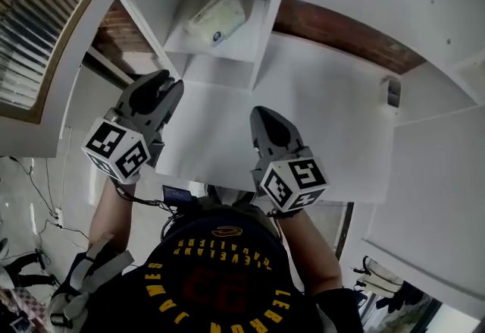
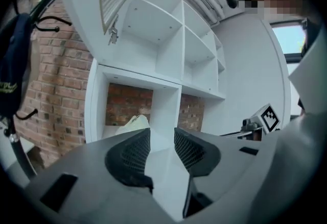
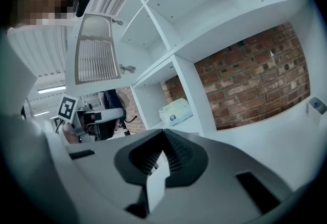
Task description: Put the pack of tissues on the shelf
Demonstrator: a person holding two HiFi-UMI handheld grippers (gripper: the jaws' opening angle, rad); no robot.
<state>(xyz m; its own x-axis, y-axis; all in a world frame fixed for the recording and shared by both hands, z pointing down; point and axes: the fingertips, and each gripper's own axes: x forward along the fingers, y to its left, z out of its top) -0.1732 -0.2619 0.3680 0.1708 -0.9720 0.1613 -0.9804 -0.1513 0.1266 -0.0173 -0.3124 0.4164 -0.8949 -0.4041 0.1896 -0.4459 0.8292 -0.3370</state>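
Pale soft tissue pack (image 1: 217, 18) lies in white shelf (image 1: 265, 43) left cubby, long axis slanting across, room beside. Left gripper (image 1: 168, 83) parted, right gripper (image 1: 262, 113) clenched, both empty.

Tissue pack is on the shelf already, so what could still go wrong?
The pack of tissues seems to lean tilted in its cubby rather than lie flat, so it might slide or tip forward. The left gripper, jaws apart and empty, points toward that cubby; a careless swing could knock the pack off. The right gripper, jaws together, looks close to the shelf's white divider and might bump it.
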